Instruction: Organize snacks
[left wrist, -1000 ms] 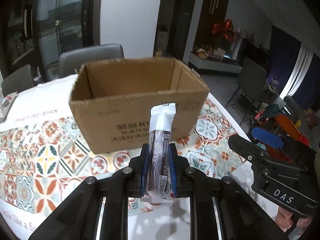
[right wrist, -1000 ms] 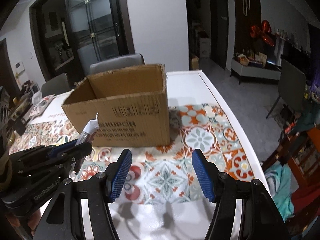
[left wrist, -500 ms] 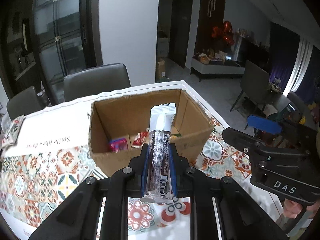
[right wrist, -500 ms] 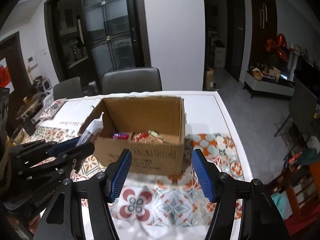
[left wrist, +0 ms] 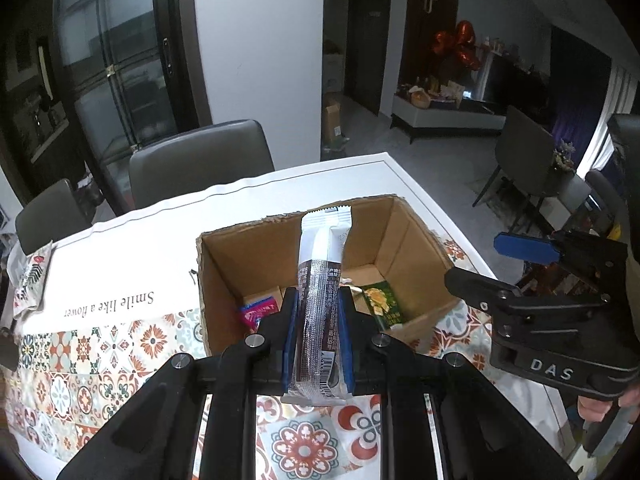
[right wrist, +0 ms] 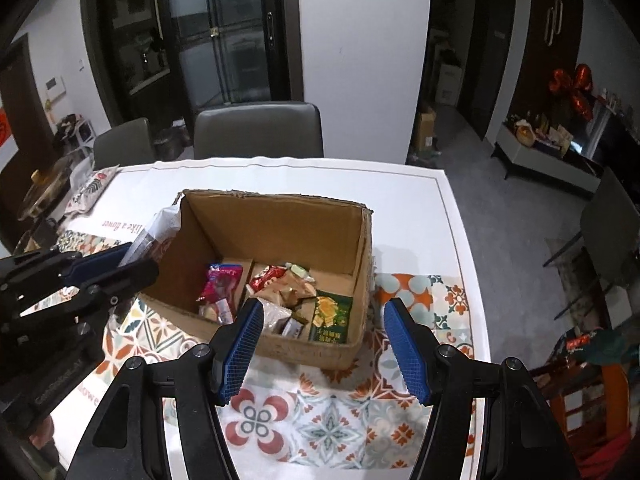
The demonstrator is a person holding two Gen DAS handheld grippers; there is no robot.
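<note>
Above the open cardboard box (left wrist: pixel 320 264) on the patterned bench (left wrist: pixel 132 344), a long snack bar in a dark-and-white wrapper (left wrist: pixel 322 304) is held upright by the left tongs (left wrist: pixel 318 336), whose blue pads are pressed tight against both sides of it. The bar is hanging over the near wall of the box, not yet inside. A good part of the job is judged done: in the right wrist view the floor of the box (right wrist: pixel 280 248) is seen to be covered with packets, among them a pink-and-red pouch (right wrist: pixel 220 284), a heap of red and tan wrappers (right wrist: pixel 284 284) and a green packet with a yellow picture (right wrist: pixel 330 318).

The right tongs (right wrist: pixel 324 344) are carried about half open with nothing between the pads, and are poised in front of the box.

What is left appears small. The bar is to be lowered and let go among the others. Further off, at the far left edge of the bench, one white patterned packet (right wrist: pixel 90 192) is seen lying outside the box, well apart from it; whether it belongs to the sorting cannot be told.
</note>
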